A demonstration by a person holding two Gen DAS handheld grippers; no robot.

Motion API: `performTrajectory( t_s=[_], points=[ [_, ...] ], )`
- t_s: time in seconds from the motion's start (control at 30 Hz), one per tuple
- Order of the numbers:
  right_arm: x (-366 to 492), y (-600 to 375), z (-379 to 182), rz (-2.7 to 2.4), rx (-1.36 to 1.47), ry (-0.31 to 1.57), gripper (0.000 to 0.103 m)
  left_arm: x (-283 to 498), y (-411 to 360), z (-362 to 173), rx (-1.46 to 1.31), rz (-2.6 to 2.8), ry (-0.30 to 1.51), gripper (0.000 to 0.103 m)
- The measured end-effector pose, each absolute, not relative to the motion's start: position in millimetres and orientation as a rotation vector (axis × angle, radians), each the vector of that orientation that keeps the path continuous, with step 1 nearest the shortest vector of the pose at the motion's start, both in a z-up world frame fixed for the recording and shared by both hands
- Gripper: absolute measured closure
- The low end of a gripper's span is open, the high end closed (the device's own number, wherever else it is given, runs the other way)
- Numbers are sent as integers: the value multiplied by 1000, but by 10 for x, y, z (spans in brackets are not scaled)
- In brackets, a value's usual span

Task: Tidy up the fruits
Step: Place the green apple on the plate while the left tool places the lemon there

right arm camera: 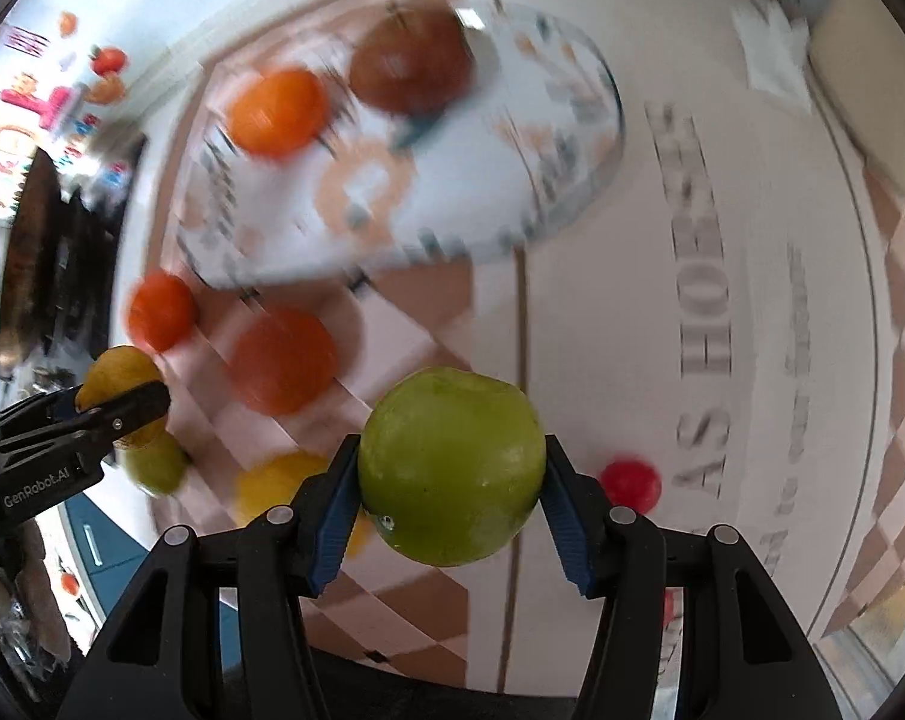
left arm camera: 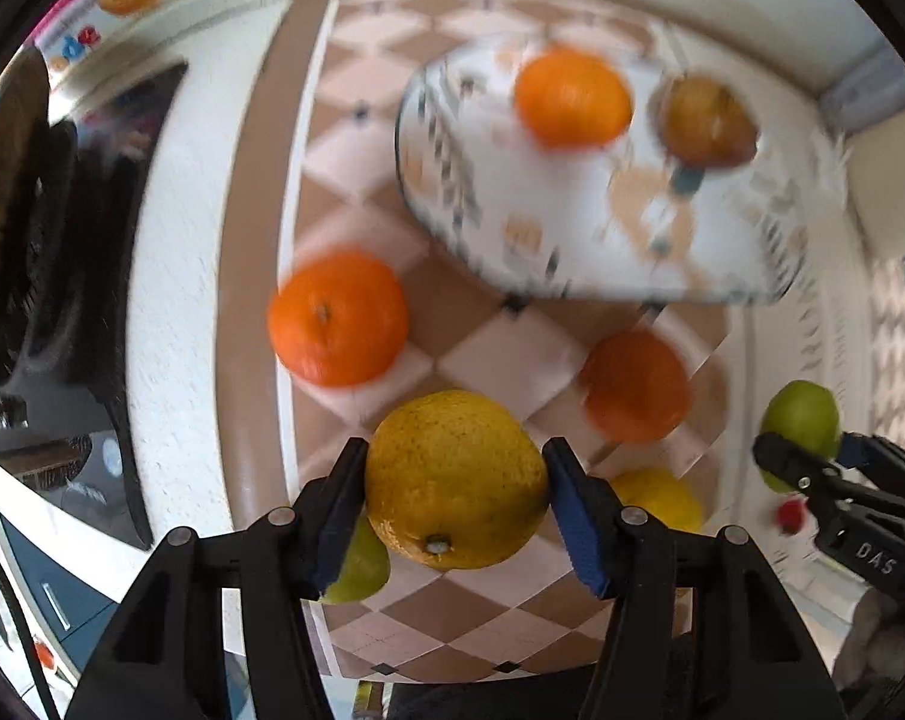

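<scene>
Round yellow-orange citrus fruit (left arm camera: 455, 480) was clamped between the left gripper (left arm camera: 455, 483) pads, held above the checkered worktop (left arm camera: 356, 150). Right gripper (right arm camera: 450, 474) clasped a round green apple (right arm camera: 450, 465). Patterned white plate (left arm camera: 452, 180), beyond both, carried one orange mandarin (left arm camera: 572, 97) and a brownish fruit (left arm camera: 709, 120).

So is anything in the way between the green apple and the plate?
Nothing visible blocks it. The right gripper holds the green apple in the air, and the plate lies ahead with bare space on its near side. The orange and brown fruit already on it sit toward the far side.
</scene>
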State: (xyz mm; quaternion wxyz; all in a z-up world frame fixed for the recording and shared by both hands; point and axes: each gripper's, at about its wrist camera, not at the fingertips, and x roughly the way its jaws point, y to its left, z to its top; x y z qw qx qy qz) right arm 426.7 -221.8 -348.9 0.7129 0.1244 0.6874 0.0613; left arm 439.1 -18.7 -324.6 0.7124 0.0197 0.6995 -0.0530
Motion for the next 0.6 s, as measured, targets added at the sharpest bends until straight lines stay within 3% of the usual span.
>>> performTrajectory(
  t_s=[0.17, 0.6],
  points=[
    [4766, -2046, -3336, 162, 221, 1471, 44, 4817, -225, -3059, 0, -111, 1518, 47],
    [5456, -1556, -3807, 256, 175, 1548, 44, 5636, -194, -3613, -234, -81, 1707, 47]
  ],
)
